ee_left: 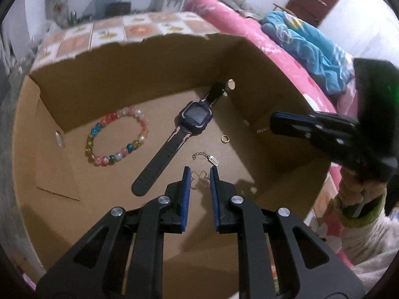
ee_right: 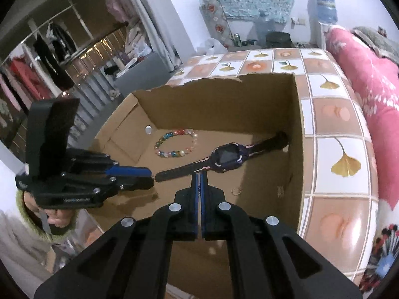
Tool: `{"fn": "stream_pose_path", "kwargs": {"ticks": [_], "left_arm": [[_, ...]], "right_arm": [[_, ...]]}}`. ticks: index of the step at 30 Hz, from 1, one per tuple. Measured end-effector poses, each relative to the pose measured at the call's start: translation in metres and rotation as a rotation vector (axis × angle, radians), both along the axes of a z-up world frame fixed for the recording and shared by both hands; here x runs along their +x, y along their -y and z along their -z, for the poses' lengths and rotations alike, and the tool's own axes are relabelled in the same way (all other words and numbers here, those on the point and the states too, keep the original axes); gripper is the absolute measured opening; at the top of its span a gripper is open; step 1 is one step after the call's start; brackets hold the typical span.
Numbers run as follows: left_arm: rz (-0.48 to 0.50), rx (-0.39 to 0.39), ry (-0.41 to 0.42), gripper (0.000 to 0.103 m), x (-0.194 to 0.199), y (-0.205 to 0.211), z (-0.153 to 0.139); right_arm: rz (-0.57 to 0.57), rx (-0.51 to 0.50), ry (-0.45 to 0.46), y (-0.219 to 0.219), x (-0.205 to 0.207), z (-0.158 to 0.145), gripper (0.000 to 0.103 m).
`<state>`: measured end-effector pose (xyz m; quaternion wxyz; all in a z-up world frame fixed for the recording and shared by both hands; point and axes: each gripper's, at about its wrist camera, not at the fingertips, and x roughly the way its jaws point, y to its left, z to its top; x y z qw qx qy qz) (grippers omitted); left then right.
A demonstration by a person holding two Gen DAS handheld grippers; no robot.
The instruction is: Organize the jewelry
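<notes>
An open cardboard box point(ee_left: 137, 74) point(ee_right: 212, 99) holds a dark smartwatch point(ee_left: 197, 117) point(ee_right: 228, 158), a coloured bead bracelet point(ee_left: 96, 128) point(ee_right: 172, 153) and a small gold ring point(ee_left: 222, 138) point(ee_right: 232, 191). My left gripper point(ee_left: 199, 172) point(ee_right: 151, 178) hangs low over the box floor. Its pads are shut on a gold butterfly pendant point(ee_left: 199, 179). A gold chain with a small tag point(ee_left: 213, 160) shows just beyond the tips. My right gripper point(ee_right: 199, 174) point(ee_left: 273, 123) reaches in over the right wall, shut, with a short gold chain point(ee_left: 261, 130) poking from its tip.
The box stands on a table with a tile-patterned cover point(ee_right: 344, 164). Pink bedding point(ee_right: 374, 87) point(ee_left: 249, 32) and a blue blanket point(ee_left: 311, 44) lie to the right. A person's hands point(ee_left: 349, 191) point(ee_right: 54, 219) hold the grippers. An open wardrobe stands far left.
</notes>
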<state>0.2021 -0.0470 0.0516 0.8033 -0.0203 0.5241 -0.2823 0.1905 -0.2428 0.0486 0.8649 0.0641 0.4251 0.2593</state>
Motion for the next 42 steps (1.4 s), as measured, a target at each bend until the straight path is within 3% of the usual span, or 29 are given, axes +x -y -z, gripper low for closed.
{"fn": "stream_pose_path", "kwargs": {"ticks": [5, 14, 16, 18, 26, 31, 36, 42], "left_arm": [[-0.020, -0.031, -0.031, 0.036, 0.006, -0.002, 0.001], [-0.039, -0.023, 0.000, 0.049, 0.005, -0.005, -0.003], [-0.050, -0.011, 0.039, 0.051, -0.001, -0.008, -0.011], [-0.053, -0.019, 0.067, 0.054, -0.007, -0.013, -0.022], [-0.096, -0.048, 0.294, 0.084, -0.071, -0.057, -0.086], [-0.102, -0.049, 0.392, 0.091, -0.123, -0.086, -0.105], [-0.063, -0.050, 0.353, 0.095, -0.162, -0.097, -0.090], [-0.023, 0.005, 0.220, 0.095, -0.176, -0.076, -0.029]], "right_arm": [[0.000, -0.010, 0.006, 0.001, 0.002, -0.001, 0.003], [0.024, 0.014, 0.027, 0.013, -0.001, -0.011, 0.004], [0.032, 0.026, 0.037, 0.017, -0.005, -0.016, 0.013], [0.045, 0.041, 0.061, 0.022, -0.012, -0.024, 0.031], [0.100, 0.082, 0.235, 0.048, -0.064, -0.067, 0.056], [0.185, 0.108, 0.346, 0.074, -0.114, -0.084, 0.072], [0.282, 0.115, 0.341, 0.097, -0.151, -0.074, 0.080], [0.401, 0.081, 0.176, 0.115, -0.163, -0.029, 0.081]]}}
